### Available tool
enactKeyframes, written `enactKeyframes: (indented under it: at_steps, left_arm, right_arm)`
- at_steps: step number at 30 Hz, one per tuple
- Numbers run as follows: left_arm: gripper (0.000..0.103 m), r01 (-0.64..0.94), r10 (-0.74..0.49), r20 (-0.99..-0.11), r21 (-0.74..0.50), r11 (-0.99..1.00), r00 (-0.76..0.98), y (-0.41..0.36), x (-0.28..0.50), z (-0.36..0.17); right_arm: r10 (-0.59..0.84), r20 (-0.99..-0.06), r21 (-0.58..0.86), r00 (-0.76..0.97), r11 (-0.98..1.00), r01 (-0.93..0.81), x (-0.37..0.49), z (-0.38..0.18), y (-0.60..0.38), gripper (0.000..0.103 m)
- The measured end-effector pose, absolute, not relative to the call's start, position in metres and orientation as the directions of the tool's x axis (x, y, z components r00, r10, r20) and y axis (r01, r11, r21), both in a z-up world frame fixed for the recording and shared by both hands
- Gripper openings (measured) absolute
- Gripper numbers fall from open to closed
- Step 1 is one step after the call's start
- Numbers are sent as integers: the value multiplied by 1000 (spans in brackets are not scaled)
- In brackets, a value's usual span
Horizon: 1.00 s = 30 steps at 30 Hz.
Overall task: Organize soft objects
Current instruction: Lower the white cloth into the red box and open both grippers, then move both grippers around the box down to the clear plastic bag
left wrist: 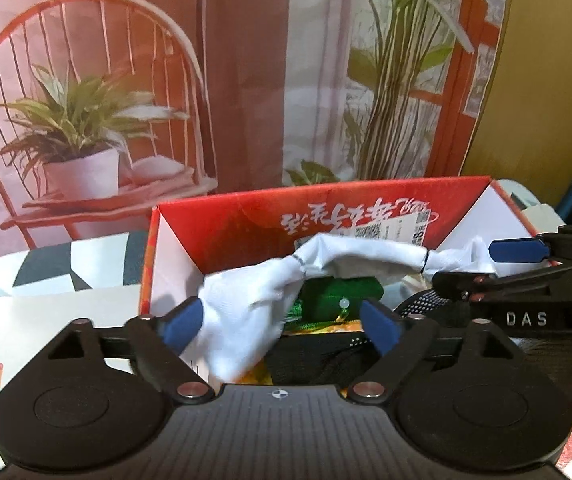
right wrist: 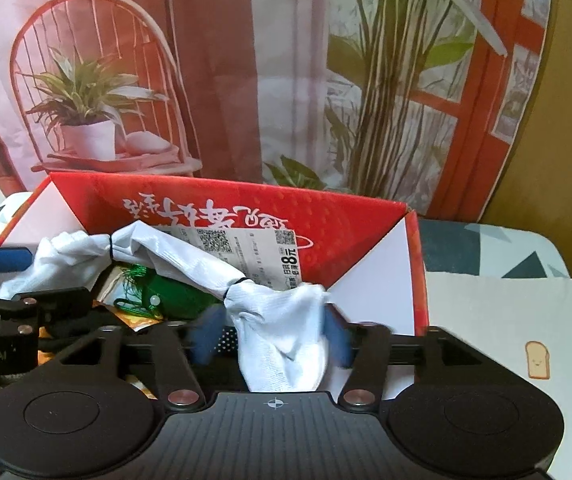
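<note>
A white cloth (left wrist: pixel 254 304), twisted and tied with thin dark bands at two spots, lies draped across the inside of an open red cardboard box (left wrist: pixel 246 216). Its middle arches over the other contents, and each end hangs down toward one gripper. The cloth rests on the things under it, and neither gripper clamps it.

The left gripper (left wrist: pixel 282 324) sits low over the near edge of the box with its blue-padded jaws spread wide. One end of the cloth lies in the gap, close to the left pad, and no pad presses on it. In the right wrist view, the right gripper (right wrist: pixel 274 336) also stands open, less wide, with the other cloth end hanging loose between its blurred blue pads.

Under the cloth lies a green fabric item (left wrist: pixel 338 292) with fringed threads and a small pale bead. Nearer the camera lies a black mesh item (left wrist: pixel 318 356), over something yellow and orange.

The inner back wall of the box carries white upside-down lettering and a paper shipping label (right wrist: pixel 246 252) with square codes. The box stands on a tablecloth (right wrist: pixel 486 252) printed with dark and pale triangles, beside a pale mat (right wrist: pixel 506 320) bearing a small toast drawing. Behind hangs a backdrop (left wrist: pixel 126 60) printed with a red chair and potted plants.
</note>
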<state>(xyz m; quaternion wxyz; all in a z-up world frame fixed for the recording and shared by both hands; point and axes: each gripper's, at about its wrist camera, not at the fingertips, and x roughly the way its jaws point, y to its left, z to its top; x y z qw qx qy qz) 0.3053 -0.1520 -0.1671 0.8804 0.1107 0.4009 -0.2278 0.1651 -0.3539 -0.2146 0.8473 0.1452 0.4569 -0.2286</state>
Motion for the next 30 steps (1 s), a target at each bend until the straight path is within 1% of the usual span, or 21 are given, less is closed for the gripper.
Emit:
enactKeyframes:
  at_steps: [2,4,6,8,10,14,30]
  left_arm:
    - [97,494,-321,-744,13,869,585,-150,301,-161]
    - [98,497,-321,-732,27,868,601,-149,295,-155]
    - [100,500,-317,-722,46,865,615,-147,289,-149]
    - [102,500,-310,-714,65,864,627,-145,283,-145]
    - [103,496,-302,-705,81,864,641,-142,276,-140]
    - [103,491,-294,-689,102,865,662,-136,264,-134]
    - [103,423,-278,-634,87,902,722,-96,208,-119]
  right_arm:
    - [-252,-834,39,491,861,508,163,-208,-350,72]
    - [-252,-826,42,503,864,502,161,-200,-346,86]
    - [-256,-816,44,519,867,496,157,-192,-342,92]
    - [-258,-809,47,528,867,495,152,-186,-340,96]
    - [-268,-799,51,538,862,505,146,-180,-338,102]
    - [-263,-786,69,560,862,502,134,-172,-334,102]
    - [-236,-760,73,606,895,440,89,-158,-288,103]
